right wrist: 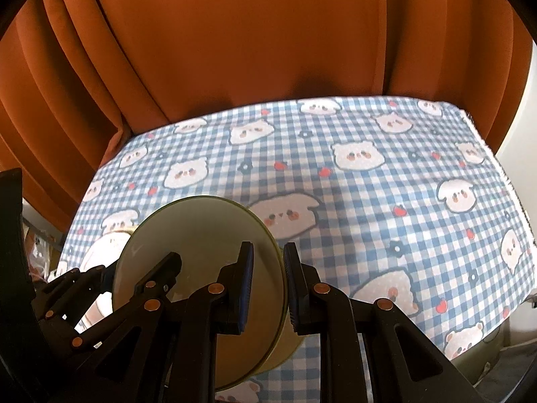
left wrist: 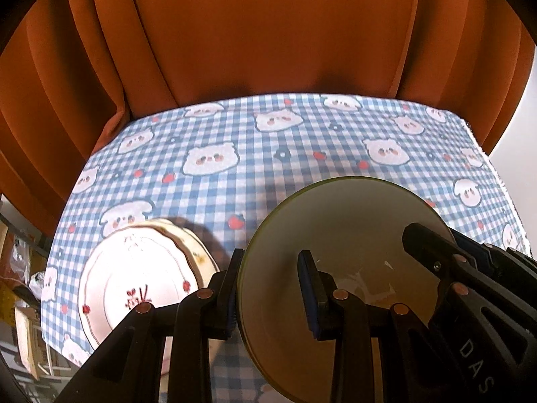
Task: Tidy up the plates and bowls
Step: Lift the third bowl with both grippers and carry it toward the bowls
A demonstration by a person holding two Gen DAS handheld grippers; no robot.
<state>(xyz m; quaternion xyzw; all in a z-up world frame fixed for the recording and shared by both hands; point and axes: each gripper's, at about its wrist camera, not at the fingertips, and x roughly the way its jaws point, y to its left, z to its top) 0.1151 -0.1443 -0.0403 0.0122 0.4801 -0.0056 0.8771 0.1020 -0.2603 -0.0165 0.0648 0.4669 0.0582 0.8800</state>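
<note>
A pale bowl with an olive-green rim (left wrist: 349, 228) is held between both grippers just over the checked cloth. My left gripper (left wrist: 271, 258) is shut on the bowl's left rim, one pad inside and one outside. My right gripper (right wrist: 268, 248) is shut on the opposite rim of the same bowl (right wrist: 194, 231), and it also shows as a black finger at the bowl's right in the left wrist view. A white plate with red markings (left wrist: 134, 275) lies to the left, resting on a cream dish (left wrist: 196, 248) whose rim pokes out behind it.
The table (left wrist: 302, 141) wears a blue checked cloth with bear faces. An orange curtain (left wrist: 268, 33) hangs right behind its far edge. Past the left edge is clutter on shelves (left wrist: 23, 302). The cloth's right edge (right wrist: 486, 154) drops off near a pale wall.
</note>
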